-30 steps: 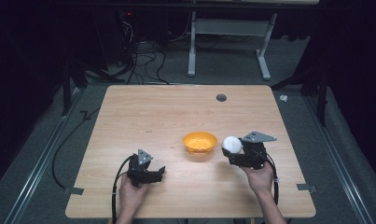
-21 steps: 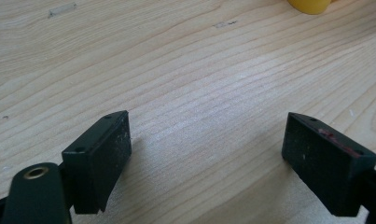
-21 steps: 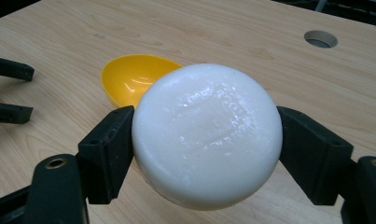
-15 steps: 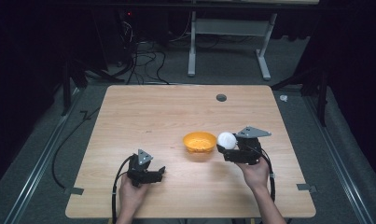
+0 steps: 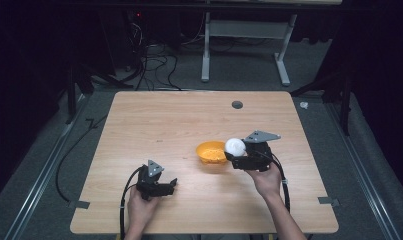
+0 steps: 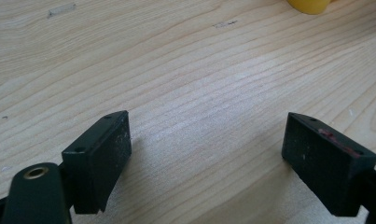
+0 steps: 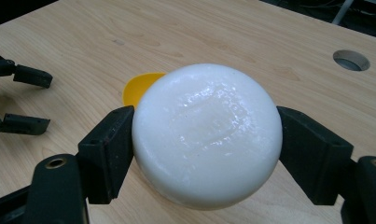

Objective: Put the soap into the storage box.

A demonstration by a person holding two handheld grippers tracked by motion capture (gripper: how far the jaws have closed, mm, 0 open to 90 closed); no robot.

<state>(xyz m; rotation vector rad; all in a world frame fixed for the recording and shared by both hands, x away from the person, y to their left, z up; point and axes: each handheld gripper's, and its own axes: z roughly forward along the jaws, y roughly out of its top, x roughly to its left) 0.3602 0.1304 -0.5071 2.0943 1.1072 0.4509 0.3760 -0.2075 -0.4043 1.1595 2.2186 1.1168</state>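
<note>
Glossy white dome-shaped bowl point(image 7: 206, 135) between matte black right tool point(image 7: 206, 154) pads.

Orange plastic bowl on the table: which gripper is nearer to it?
Right. The right gripper, holding a white round object, sits beside the orange plastic bowl; the left gripper rests farther off.

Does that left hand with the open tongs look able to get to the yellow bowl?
Probably yes: bare table lies between the left tongs and the yellow bowl, though the right tongs hold a white ball at its far rim.

Dark room, grey floor point(image 5: 379, 165), cables point(image 5: 149, 65), white desk frame point(image 5: 249, 35) behind the wooden table point(image 5: 164, 120)
</note>
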